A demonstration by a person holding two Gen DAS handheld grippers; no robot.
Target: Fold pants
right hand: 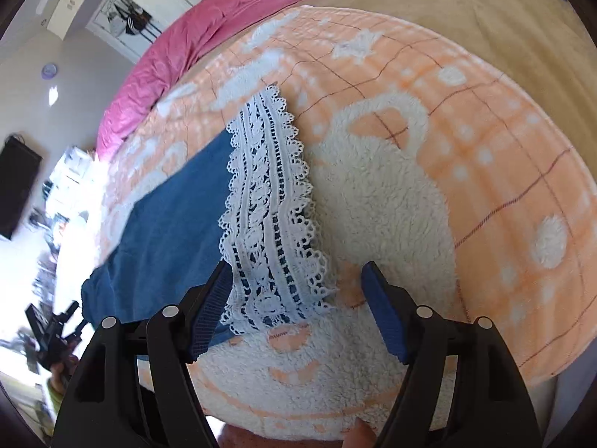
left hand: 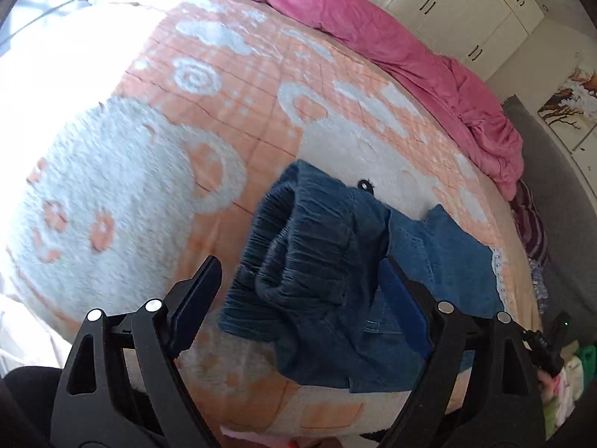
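Note:
Blue denim pants lie on a peach and white fleece blanket on a bed. Their gathered elastic waistband is bunched up between the fingers of my left gripper, which is open. The left pad stands apart from the cloth and the right pad is against it. In the right wrist view the pants leg ends in a white lace hem lying flat on the blanket. My right gripper is open over the near end of the hem, with the left pad at the lace's edge.
A crumpled pink duvet runs along the far side of the bed, with white wardrobes behind it. A beige cover lies beyond the blanket. Clutter and a dark screen stand off the bed's side.

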